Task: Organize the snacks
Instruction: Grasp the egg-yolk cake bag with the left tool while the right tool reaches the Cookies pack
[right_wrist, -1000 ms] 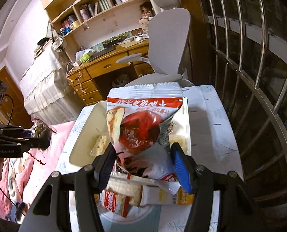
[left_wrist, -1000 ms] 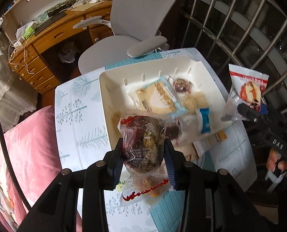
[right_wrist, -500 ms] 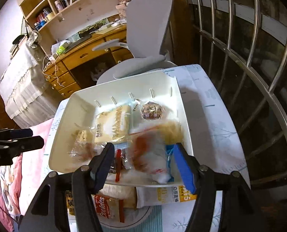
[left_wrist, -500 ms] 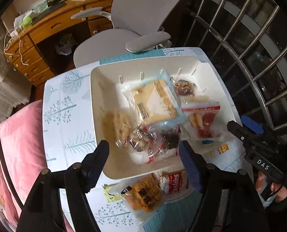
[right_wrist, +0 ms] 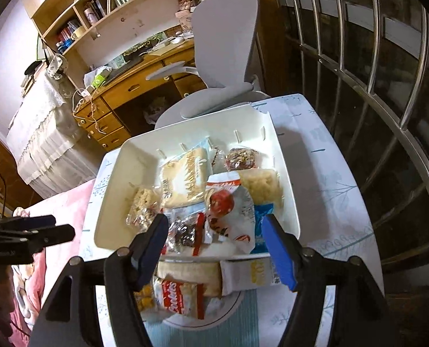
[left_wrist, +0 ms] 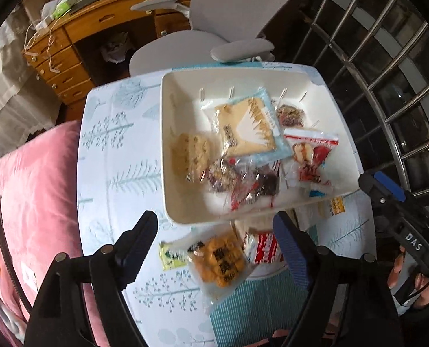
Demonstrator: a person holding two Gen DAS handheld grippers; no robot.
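A white bin (left_wrist: 182,95) (right_wrist: 113,173) on the table holds several wrapped snacks. Among them are a dark clear-wrapped snack (left_wrist: 243,185) (right_wrist: 185,234) and a red-and-white packet (left_wrist: 309,156) (right_wrist: 228,202), both lying loose near the bin's near wall. My left gripper (left_wrist: 214,225) hangs over the bin's near rim, its jaws opening with nothing between them. Just below it on the table lie an orange snack packet (left_wrist: 220,260) and a red-lettered packet (left_wrist: 265,245) (right_wrist: 179,292). My right gripper (right_wrist: 214,227) hovers over the same rim, its jaws also opening and empty.
A round plate (right_wrist: 228,309) under the near packets sits on a teal striped mat (left_wrist: 252,312). A grey office chair (right_wrist: 223,57) and a wooden desk (left_wrist: 78,37) stand beyond the table. A pink cushion (left_wrist: 32,190) is on the left and metal bars (right_wrist: 373,86) on the right.
The left gripper let go of the dark snack and the right let go of the red-and-white packet; both now lie in the bin. Both grippers opened, and the left sank toward the table.
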